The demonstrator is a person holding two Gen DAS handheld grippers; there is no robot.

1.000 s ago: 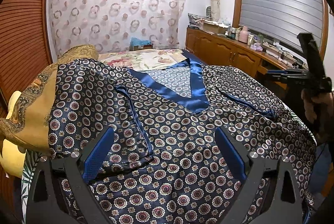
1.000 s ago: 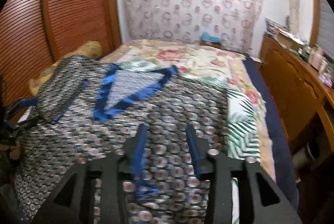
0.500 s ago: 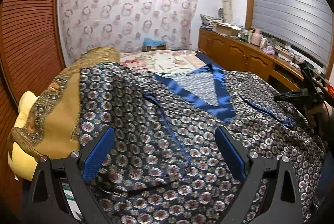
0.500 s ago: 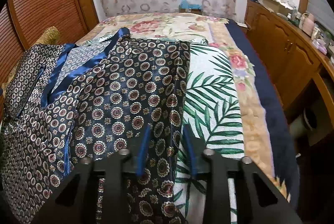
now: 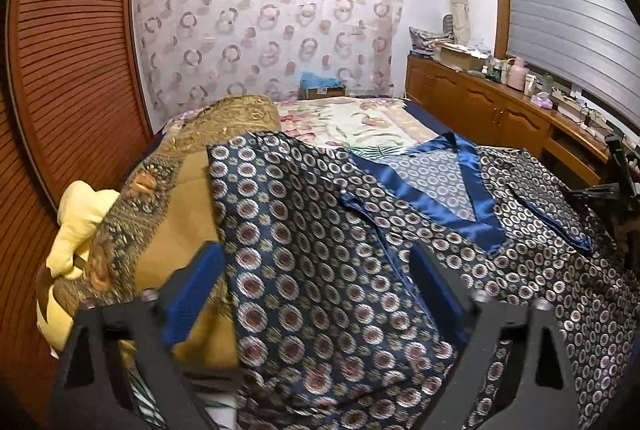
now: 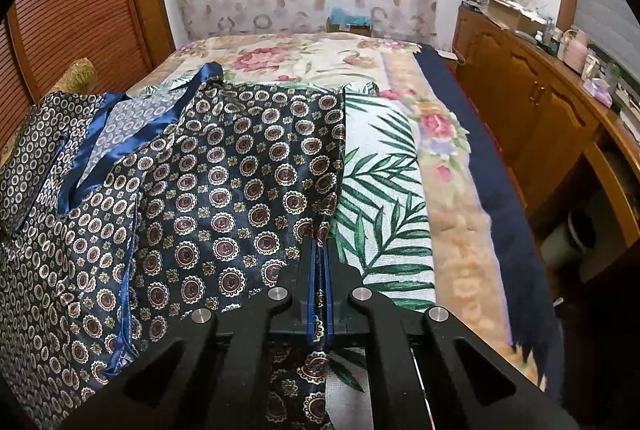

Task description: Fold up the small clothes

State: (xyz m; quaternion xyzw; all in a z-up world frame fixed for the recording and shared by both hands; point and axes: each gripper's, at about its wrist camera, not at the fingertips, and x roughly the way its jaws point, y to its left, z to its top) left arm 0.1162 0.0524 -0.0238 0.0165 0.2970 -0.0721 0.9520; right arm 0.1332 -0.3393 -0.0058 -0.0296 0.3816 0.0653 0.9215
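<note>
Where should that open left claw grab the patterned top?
Probably the top's near left side edge, lying between the left gripper's open pads. Come straight ahead and slightly down, so one pad slips under the edge draped over the gold cushion, mirroring the right gripper's pinch.

A ring-patterned curtain [image 5: 264, 25] covers the far wall; slatted wooden doors [image 5: 76, 69] stand at left; a cluttered wooden sideboard [image 6: 532, 89] runs beneath a grey blind [image 5: 568, 9] at right.
</note>
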